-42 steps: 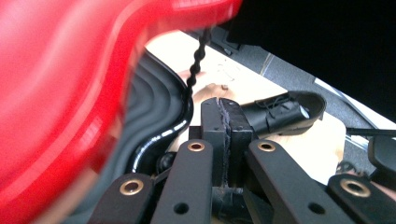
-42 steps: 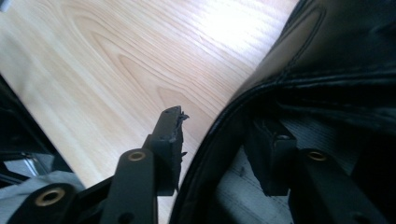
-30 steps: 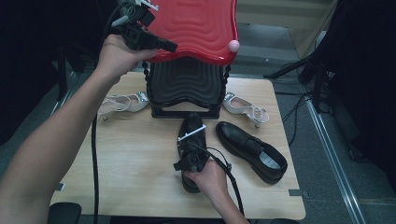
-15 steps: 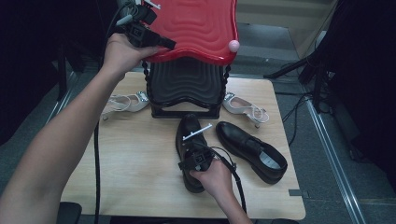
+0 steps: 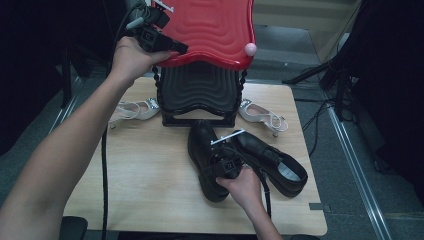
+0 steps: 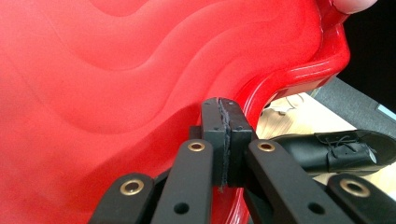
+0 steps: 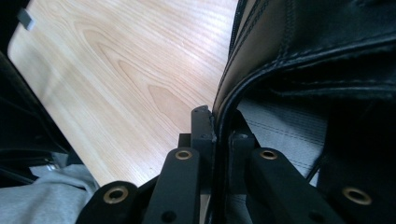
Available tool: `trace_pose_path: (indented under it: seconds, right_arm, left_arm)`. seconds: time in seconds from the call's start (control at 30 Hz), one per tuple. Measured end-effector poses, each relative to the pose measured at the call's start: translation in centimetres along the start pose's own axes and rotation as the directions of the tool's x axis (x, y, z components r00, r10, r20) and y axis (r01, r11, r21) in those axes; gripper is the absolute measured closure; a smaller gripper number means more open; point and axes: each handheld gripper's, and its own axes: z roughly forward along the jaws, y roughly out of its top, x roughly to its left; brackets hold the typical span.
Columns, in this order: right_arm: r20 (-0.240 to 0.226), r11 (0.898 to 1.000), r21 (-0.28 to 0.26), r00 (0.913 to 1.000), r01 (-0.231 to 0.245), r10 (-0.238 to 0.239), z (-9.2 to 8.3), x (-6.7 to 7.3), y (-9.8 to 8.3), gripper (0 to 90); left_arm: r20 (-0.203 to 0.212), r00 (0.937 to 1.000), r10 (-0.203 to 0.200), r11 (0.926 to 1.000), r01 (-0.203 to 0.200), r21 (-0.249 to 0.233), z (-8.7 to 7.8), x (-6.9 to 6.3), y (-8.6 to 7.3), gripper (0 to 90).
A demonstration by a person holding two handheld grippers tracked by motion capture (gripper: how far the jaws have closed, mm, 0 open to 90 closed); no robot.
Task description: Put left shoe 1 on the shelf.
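A red rippled lid (image 5: pixel 210 30) (image 6: pixel 116 93) stands raised above its black ribbed base (image 5: pixel 197 95) at the back of the table. My left gripper (image 5: pixel 181 50) (image 6: pixel 222 135) is shut, its tips pressed against the lid's left rim with nothing visible between the pads. A black leather shoe (image 5: pixel 202 140) (image 7: pixel 303 46) lies mid-table, toe towards the person. My right gripper (image 5: pixel 216 159) (image 7: pixel 215 126) is shut on this shoe's collar, one jaw inside and one outside. The second black shoe (image 5: pixel 270 160) (image 6: pixel 336 149) lies just to its right.
Two pale strappy heeled sandals lie on either side of the base, one on the left (image 5: pixel 132 110) and one on the right (image 5: pixel 262 115). A pink knob (image 5: pixel 250 48) sits on the lid's right corner. Bare wooden table (image 5: pixel 140 170) (image 7: pixel 130 70) spreads to the left and front.
My right hand has shifted to the right, and the gripped shoe has turned slightly with it. The left gripper and the lid have barely moved.
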Motion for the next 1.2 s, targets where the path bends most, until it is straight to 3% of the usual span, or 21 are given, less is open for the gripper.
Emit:
trace_pose_path:
  seconds: [0.23,0.5,0.7,1.0,1.2]
  right_arm:
    - [-0.045,0.999,-0.037,0.9989,-0.011,0.009,-1.5,-0.8,0.4,87.0]
    - [-0.067,0.999,-0.053,0.9977,-0.01,0.006,-2.9,-0.5,0.8,86.8]
    - [-0.099,0.997,-0.074,0.995,0.008,-0.015,-4.1,0.5,1.0,86.8]
    - [-0.135,0.99,-0.128,0.9874,0.066,-0.083,-7.1,2.8,2.3,86.7]
    - [-0.121,0.981,-0.167,0.9858,0.095,-0.116,-8.5,3.8,3.4,86.5]
  left_arm:
    - [-0.001,1.0,0.002,1.0,-0.002,-0.001,0.0,0.0,0.0,90.0]
    - [-0.001,1.0,0.001,1.0,-0.001,-0.001,0.0,0.0,0.0,90.0]
    - [0.0,1.0,-0.004,1.0,0.004,0.001,0.0,0.0,0.0,90.0]
    - [0.002,1.0,-0.006,0.9999,0.006,0.013,0.0,0.1,0.2,90.0]
    - [0.003,0.9998,-0.019,0.9996,0.019,0.02,0.0,0.1,0.2,90.0]
